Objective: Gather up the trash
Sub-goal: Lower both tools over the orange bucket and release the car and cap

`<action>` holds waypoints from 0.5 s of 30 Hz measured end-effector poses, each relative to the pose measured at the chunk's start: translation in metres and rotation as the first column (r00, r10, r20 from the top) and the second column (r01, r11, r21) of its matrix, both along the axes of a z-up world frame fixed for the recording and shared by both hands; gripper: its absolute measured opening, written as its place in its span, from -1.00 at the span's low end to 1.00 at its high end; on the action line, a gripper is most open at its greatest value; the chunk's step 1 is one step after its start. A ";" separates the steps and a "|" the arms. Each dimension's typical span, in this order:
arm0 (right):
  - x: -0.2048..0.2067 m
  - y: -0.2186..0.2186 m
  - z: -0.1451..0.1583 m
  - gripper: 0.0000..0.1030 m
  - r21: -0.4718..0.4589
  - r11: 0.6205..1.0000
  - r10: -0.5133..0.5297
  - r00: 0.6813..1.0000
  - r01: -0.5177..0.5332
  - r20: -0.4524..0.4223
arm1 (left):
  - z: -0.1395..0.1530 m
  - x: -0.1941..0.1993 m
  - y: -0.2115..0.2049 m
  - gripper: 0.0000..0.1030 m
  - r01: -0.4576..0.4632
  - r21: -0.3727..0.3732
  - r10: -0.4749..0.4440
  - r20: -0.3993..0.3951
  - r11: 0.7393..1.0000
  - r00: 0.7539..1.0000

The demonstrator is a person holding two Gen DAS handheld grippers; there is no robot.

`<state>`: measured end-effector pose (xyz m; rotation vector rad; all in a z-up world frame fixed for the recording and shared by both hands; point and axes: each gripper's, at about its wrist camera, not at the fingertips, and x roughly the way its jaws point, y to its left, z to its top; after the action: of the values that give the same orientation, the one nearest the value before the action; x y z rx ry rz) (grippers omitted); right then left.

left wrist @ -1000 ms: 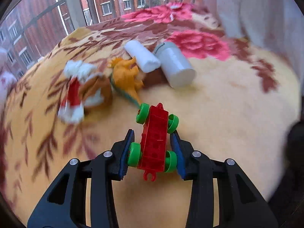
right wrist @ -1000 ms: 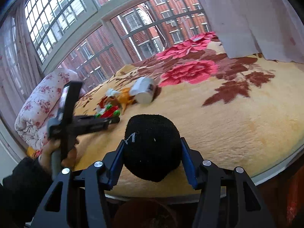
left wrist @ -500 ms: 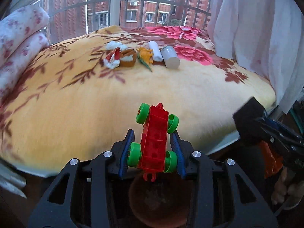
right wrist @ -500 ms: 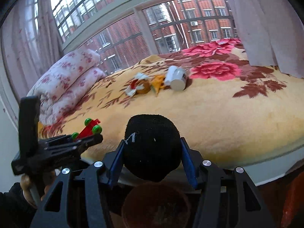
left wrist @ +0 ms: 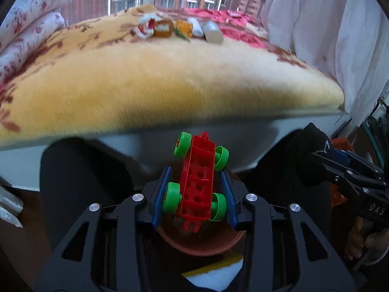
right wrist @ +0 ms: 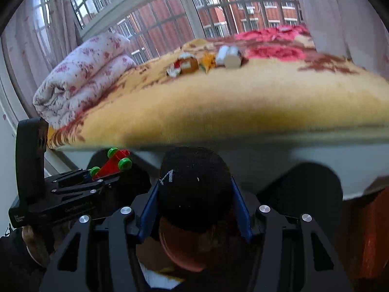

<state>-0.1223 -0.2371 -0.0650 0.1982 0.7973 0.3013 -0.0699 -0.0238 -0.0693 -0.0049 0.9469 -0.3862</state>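
Observation:
My left gripper [left wrist: 194, 189] is shut on a red toy car with green wheels [left wrist: 198, 182], held below the bed edge above a brown round bin [left wrist: 201, 242]. The car also shows in the right wrist view [right wrist: 113, 164]. My right gripper [right wrist: 194, 202] is shut on a black balled sock [right wrist: 194, 185], above the same bin [right wrist: 181, 245]. The sock shows at the right of the left wrist view [left wrist: 310, 154]. More items lie on the bed: a grey cylinder [left wrist: 213, 32], a white roll [left wrist: 195, 29], an orange toy [left wrist: 183, 28] and a red-and-white wrapper [left wrist: 145, 28].
The bed with a yellow floral blanket [left wrist: 170, 80] fills the upper half, its pale side edge [left wrist: 243, 136] just ahead. A folded floral quilt [right wrist: 82, 77] lies at the left. White curtains [left wrist: 328, 36] hang at the right. The window is behind.
Both grippers have drawn back from the bed and dropped below its edge, over the brown bin. Each still holds its item.

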 end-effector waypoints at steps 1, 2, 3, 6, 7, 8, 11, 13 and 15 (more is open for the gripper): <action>-0.001 0.001 -0.003 0.06 -0.001 1.000 0.000 1.000 0.000 -0.008 | -0.003 -0.002 -0.001 -0.25 0.004 0.006 -0.004 -0.008 1.000 1.000; -0.001 0.002 -0.006 0.06 -0.001 1.000 0.002 1.000 -0.002 -0.018 | -0.006 -0.002 -0.002 -0.25 0.012 0.010 -0.012 -0.019 1.000 1.000; -0.001 0.002 -0.009 0.06 0.002 1.000 0.004 1.000 -0.004 -0.028 | -0.010 -0.002 -0.003 -0.25 0.020 0.017 -0.019 -0.032 1.000 0.999; -0.001 0.004 -0.013 0.07 -0.002 1.000 0.010 0.999 -0.010 -0.041 | -0.016 0.000 -0.004 -0.25 0.024 0.024 -0.023 -0.056 0.999 0.998; -0.001 0.004 -0.014 0.07 -0.004 1.000 0.011 0.999 -0.011 -0.043 | -0.017 0.000 -0.004 -0.25 0.023 0.023 -0.022 -0.060 0.999 0.998; -0.001 0.004 -0.014 0.07 -0.005 1.000 0.012 0.999 -0.012 -0.044 | -0.018 0.001 -0.004 -0.25 0.023 0.021 -0.021 -0.064 1.000 0.998; -0.001 0.002 -0.017 0.07 0.002 1.000 0.011 0.999 -0.011 -0.051 | -0.020 0.002 -0.003 -0.25 0.022 0.020 -0.021 -0.074 1.000 0.997; -0.001 0.002 -0.018 0.07 0.004 1.000 0.010 0.998 -0.010 -0.055 | -0.021 0.002 -0.003 -0.25 0.023 0.022 -0.021 -0.079 0.999 0.997; -0.001 0.002 -0.019 0.07 0.006 1.000 0.010 0.998 -0.010 -0.058 | -0.022 0.002 -0.003 -0.25 0.022 0.024 -0.020 -0.081 0.999 0.997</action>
<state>-0.1237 -0.2354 -0.0842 0.2095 0.8547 0.3087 -0.0681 -0.0269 -0.0911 0.0117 1.0320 -0.3958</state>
